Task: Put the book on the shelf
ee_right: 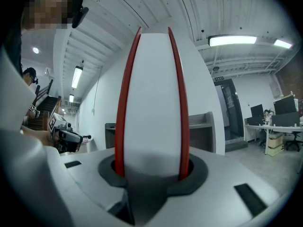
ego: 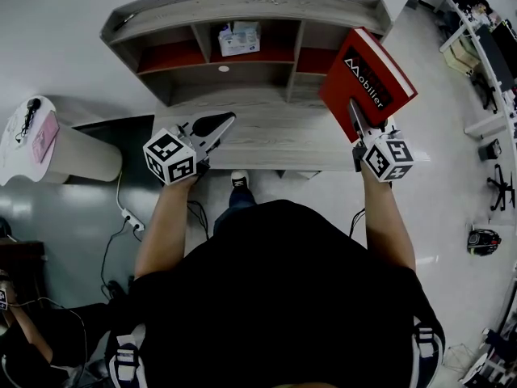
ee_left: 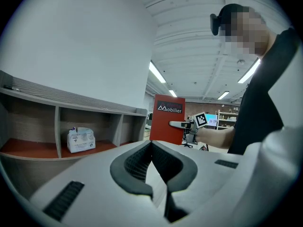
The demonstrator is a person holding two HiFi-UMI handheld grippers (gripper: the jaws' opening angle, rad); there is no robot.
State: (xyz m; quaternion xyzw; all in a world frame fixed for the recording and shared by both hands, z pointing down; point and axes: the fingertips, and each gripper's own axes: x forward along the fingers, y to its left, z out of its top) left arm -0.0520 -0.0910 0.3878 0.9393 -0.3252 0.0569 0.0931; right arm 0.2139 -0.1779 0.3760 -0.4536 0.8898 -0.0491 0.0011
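Book point(ego: 367, 79) held aloft at the desk's point(ego: 266, 140) right end.
Head view: red, tilted, pinched in the right gripper point(ego: 354, 107) before the shelf's point(ego: 242, 10) right compartment; left gripper point(ego: 224, 120) over the desk's front left, pressed together, empty. Left gripper view: tips meeting on nothing, book upright beyond, off the shelf's right end. Right gripper view: red covers and white pages wedged edge-on between the jaws.
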